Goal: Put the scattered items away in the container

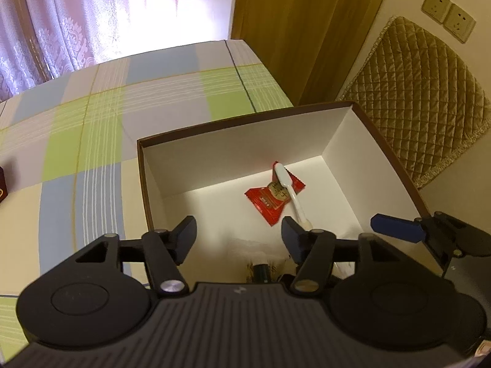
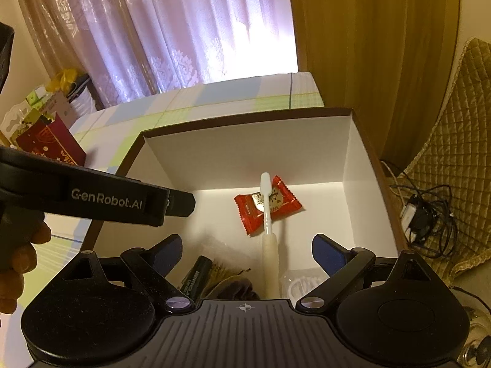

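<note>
1. At far left on the checked bedspread (image 1: 92, 128), a dark red item (image 1: 2, 184) pokes in at the left wrist view's edge, outside the box; it may be left to collect, though I cannot tell what it is.
2. The left gripper (image 1: 239, 230) hangs over the box's near side, jaws apart and empty.
3. The open box (image 1: 245, 153) already holds a red wrapped sweet (image 1: 267, 202) with a white toothbrush (image 1: 290, 190) lying across it, plus a dark tube (image 2: 196, 276) near the front.
4. The right gripper (image 2: 245, 251) is over the box too, jaws spread, gripping nothing.
</note>
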Demonstrator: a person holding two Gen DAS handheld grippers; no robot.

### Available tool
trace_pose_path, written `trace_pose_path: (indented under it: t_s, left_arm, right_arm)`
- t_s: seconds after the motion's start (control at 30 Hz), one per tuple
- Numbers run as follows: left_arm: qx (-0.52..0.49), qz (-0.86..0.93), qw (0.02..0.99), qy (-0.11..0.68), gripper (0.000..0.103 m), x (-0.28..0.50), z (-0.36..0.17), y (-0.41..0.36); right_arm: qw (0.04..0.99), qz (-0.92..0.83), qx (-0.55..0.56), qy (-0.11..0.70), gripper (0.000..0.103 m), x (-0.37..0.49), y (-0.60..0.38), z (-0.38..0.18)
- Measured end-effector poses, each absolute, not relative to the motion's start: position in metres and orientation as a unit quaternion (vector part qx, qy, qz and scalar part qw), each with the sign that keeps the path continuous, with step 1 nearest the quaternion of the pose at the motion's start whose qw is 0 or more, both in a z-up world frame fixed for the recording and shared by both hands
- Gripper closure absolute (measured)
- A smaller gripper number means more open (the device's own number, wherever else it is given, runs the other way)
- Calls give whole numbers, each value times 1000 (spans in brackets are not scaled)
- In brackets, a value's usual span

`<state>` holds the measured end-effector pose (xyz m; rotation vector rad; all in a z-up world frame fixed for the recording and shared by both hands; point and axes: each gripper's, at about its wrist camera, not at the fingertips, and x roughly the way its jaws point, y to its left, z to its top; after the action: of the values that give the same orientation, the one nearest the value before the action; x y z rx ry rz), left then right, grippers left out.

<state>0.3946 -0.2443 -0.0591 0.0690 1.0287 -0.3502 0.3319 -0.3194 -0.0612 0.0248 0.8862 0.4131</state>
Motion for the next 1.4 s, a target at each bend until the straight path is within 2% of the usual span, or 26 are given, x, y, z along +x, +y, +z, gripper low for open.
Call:
trace_pose_path:
  t_s: [0.1,0.3,0.6,1.17,1.4]
  left_arm:
    - [33,-170,855,488,36,387,-55,-247]
    - [36,-172,860,480,27,372,-43,-249]
    - [40,-162,874,457,17,348,-22,-245]
    - [44,-173,889,422,13,288,2,-245]
    - [53,-169,896,408,9,259,7,-243]
  right_arm:
    - [884,198,8,423,6,327,-320,-56]
    - [887,195,5,418,6,313,-321,-49]
    - [900,187,-6,394,6,287,-323,-36]
    - [921,154,-22,357,6,237,-336,-19]
    - [929,141,5,341,6,212,-344,-14]
